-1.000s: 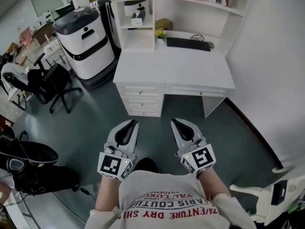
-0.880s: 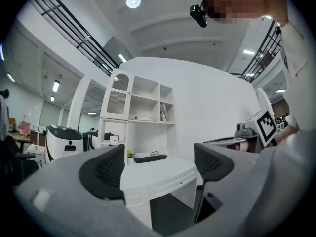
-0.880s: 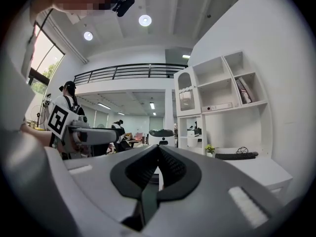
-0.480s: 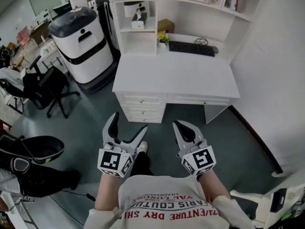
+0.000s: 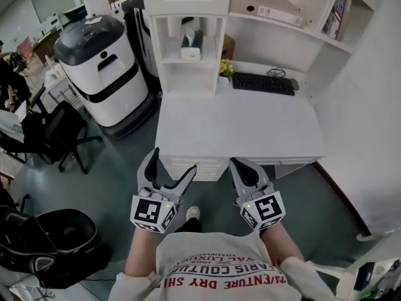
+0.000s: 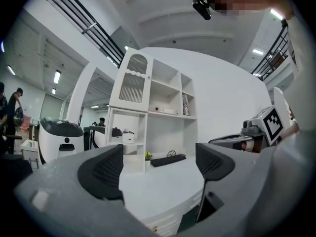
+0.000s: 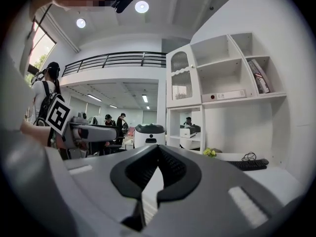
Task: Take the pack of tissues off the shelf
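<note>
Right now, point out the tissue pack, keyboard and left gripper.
tissue pack [image 5: 190,47]: head view, front face.
keyboard [image 5: 263,84]: head view, middle keys.
left gripper [image 5: 174,160]: head view, midway between open fingertips.

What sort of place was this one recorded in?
Probably an open-plan office or lab: a white desk with shelves, a black keyboard on it, and a black swivel office chair.

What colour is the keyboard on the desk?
Black. The keyboard shows best in the head view, lying at the back of the white desk.
</note>
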The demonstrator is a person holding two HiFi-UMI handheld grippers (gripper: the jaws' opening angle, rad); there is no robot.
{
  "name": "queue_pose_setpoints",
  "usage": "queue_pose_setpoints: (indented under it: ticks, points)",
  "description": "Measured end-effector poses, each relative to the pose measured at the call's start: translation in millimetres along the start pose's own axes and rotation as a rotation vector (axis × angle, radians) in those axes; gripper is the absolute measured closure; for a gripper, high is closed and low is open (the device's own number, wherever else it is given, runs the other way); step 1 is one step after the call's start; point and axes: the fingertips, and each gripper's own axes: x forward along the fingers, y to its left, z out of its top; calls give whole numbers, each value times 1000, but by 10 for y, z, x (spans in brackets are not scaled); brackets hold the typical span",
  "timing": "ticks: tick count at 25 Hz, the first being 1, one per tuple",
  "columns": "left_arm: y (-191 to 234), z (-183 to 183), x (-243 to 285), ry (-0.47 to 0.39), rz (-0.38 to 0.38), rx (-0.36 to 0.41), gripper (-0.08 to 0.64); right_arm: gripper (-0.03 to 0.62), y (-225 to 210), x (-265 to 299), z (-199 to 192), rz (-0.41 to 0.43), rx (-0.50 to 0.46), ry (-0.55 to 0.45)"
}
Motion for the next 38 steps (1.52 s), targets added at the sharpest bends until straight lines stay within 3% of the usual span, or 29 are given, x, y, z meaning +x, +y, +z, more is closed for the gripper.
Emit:
queue_pose_setpoints:
  ticks: [11, 16, 28, 34, 38]
  points:
    - [1104, 51, 1135, 20, -39, -2, 98, 591, -589, 1373, 120, -70, -2, 5]
    - [1332, 2, 1475, 44, -29, -12, 98, 591, -773, 1711, 156, -63, -21, -7]
    - [1617, 57, 2692, 66, 53, 52, 98, 591, -1669, 2564, 302, -5, -50, -56]
    - [1792, -5, 3333, 41, 93, 23, 98, 591, -2107, 2887, 216, 23, -52, -49]
    - [1931, -64, 3670, 44, 113, 53, 98, 591, -2317, 3065, 142, 49, -56, -23]
